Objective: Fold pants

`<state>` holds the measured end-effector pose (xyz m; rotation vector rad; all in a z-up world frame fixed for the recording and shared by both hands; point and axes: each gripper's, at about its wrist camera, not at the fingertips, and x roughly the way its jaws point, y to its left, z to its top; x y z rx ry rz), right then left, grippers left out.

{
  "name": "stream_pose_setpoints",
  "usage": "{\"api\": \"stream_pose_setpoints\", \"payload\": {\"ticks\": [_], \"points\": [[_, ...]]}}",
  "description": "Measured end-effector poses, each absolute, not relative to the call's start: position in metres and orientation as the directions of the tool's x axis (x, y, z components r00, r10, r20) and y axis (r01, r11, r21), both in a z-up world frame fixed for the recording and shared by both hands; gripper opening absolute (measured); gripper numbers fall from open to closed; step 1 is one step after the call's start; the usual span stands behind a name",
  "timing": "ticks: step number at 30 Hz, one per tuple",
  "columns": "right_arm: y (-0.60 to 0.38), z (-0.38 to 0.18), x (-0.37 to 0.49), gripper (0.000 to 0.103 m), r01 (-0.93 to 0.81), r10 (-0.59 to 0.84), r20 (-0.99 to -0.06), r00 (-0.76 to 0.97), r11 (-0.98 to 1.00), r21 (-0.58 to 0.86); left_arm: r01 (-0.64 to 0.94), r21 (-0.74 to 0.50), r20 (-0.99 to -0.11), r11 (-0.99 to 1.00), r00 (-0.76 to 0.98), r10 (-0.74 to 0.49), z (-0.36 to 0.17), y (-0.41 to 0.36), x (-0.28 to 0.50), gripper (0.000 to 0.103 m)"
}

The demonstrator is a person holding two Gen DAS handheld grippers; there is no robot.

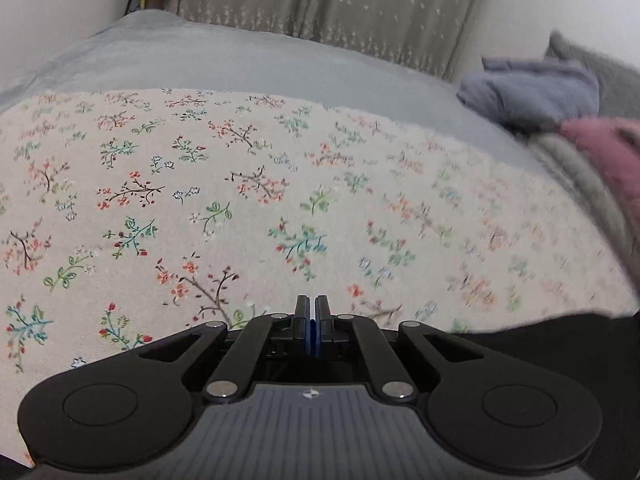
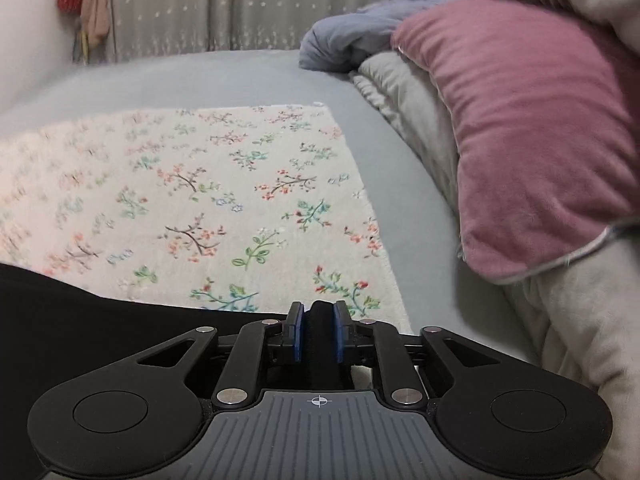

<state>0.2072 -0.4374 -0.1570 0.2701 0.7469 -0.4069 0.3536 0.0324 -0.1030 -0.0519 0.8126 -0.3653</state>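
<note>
Bed: we work over a grey-blue bedsheet (image 2: 208,76) with a cream cloth printed with small flowering sprigs (image 1: 240,184) spread flat on it as the folding ground
Bedding at the side: a dusty-pink plush pillow (image 2: 520,132) lies on a pale grey quilt (image 2: 568,320) to the right of the floral cloth, with a rumpled blue-grey blanket (image 2: 348,40) behind it
Pants: the black fabric pants (image 2: 60,304) lie at the near edge of the floral cloth, low in both views; in the left wrist view they show only as a dark strip at the lower right
Key relation: we judge the long axis of the pants runs sideways between our two hands, so any fold turns on carrying both ends together across the cloth; the right hand is plainly nearer, being in contact
Right gripper (image 2: 319,320): its blue pads are slightly apart with a fold of black cloth bunched between them, which we read as a pinch on the pants
Left gripper (image 1: 312,312): its fingers are closed nearly together; only a thin blue sliver shows between them, and we cannot tell whether any cloth is caught there
Hidden: most of the pants sit under the gripper bodies; waistband, legs and present fold cannot be made out, and both views are smeared
</note>
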Motion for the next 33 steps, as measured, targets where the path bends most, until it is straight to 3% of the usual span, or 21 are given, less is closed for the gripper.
{"api": "stream_pose_setpoints", "payload": {"ticks": [1,3,4,5,6,8,11,13,14,15,18,20,21,22,23,24,26,28,30,33], "points": [[-0.438,-0.16,0.208,0.021,0.455,-0.258,-0.719,0.645,0.886,0.089,0.294,-0.173,-0.707,0.94,0.628,-0.326,-0.104,0.031,0.353,0.009],[-0.435,-0.167,0.204,0.05,0.481,-0.299,-0.724,0.622,0.875,0.052,0.266,-0.18,-0.692,0.947,0.65,-0.314,-0.1,0.033,0.349,0.011],[-0.433,-0.166,0.199,0.059,0.508,-0.334,-0.718,0.61,0.861,0.032,0.246,-0.198,-0.673,0.949,0.67,-0.314,-0.095,0.037,0.347,0.013],[-0.431,-0.163,0.193,0.066,0.525,-0.356,-0.715,0.602,0.851,0.018,0.224,-0.217,-0.652,0.95,0.691,-0.312,-0.089,0.042,0.345,0.021],[-0.429,-0.158,0.186,0.066,0.533,-0.367,-0.706,0.605,0.846,0.016,0.191,-0.239,-0.623,0.952,0.722,-0.301,-0.082,0.048,0.342,0.026],[-0.428,-0.144,0.168,0.066,0.559,-0.367,-0.69,0.624,0.827,0.066,0.15,-0.288,-0.577,0.946,0.761,-0.296,-0.069,0.057,0.335,0.026],[-0.428,-0.119,0.142,0.066,0.595,-0.317,-0.677,0.664,0.773,0.221,0.179,-0.297,-0.584,0.938,0.743,-0.326,-0.056,0.054,0.321,0.029],[-0.415,-0.105,0.134,0.066,0.575,-0.281,-0.676,0.681,0.776,0.257,0.225,-0.262,-0.632,0.938,0.695,-0.343,-0.056,0.042,0.309,0.047],[-0.406,-0.098,0.133,0.066,0.563,-0.266,-0.681,0.682,0.786,0.257,0.243,-0.24,-0.65,0.94,0.679,-0.342,-0.057,0.036,0.302,0.064],[-0.396,-0.092,0.131,0.066,0.551,-0.25,-0.69,0.68,0.795,0.254,0.25,-0.216,-0.66,0.944,0.675,-0.33,-0.06,0.032,0.296,0.071],[-0.372,-0.081,0.126,0.071,0.538,-0.196,-0.71,0.676,0.789,0.295,0.247,-0.159,-0.687,0.956,0.667,-0.287,-0.074,0.024,0.288,0.073],[-0.358,-0.085,0.117,0.071,0.546,-0.142,-0.718,0.681,0.751,0.37,0.194,-0.138,-0.719,0.971,0.655,-0.233,-0.088,0.025,0.295,0.072],[-0.349,-0.09,0.116,0.071,0.545,-0.106,-0.732,0.673,0.74,0.394,0.175,-0.137,-0.727,0.975,0.651,-0.219,-0.095,0.026,0.299,0.063],[-0.337,-0.096,0.116,0.071,0.534,-0.075,-0.742,0.667,0.742,0.405,0.161,-0.133,-0.734,0.978,0.647,-0.206,-0.102,0.026,0.302,0.051],[-0.324,-0.102,0.115,0.07,0.528,-0.059,-0.748,0.661,0.746,0.407,0.143,-0.107,-0.743,0.984,0.646,-0.175,-0.108,0.025,0.304,0.019],[-0.311,-0.109,0.115,0.068,0.525,-0.051,-0.762,0.645,0.754,0.395,0.131,-0.074,-0.746,0.989,0.65,-0.142,-0.112,0.024,0.306,0.014],[-0.29,-0.123,0.116,0.066,0.537,-0.062,-0.795,0.603,0.768,0.348,0.124,-0.082,-0.728,0.989,0.67,-0.144,-0.111,0.025,0.311,0.008],[-0.287,-0.137,0.113,0.056,0.572,-0.09,-0.819,0.567,0.759,0.312,0.097,-0.13,-0.715,0.987,0.68,-0.161,-0.104,0.032,0.314,0.007],[-0.302,-0.138,0.101,0.04,0.625,-0.134,-0.815,0.564,0.714,0.316,0.085,-0.167,-0.704,0.982,0.687,-0.179,-0.097,0.039,0.316,0.007],[-0.332,-0.141,0.073,0.037,0.709,-0.191,-0.798,0.572,0.604,0.363,0.079,-0.157,-0.707,0.984,0.687,-0.168,-0.103,0.041,0.323,0.007]]}}
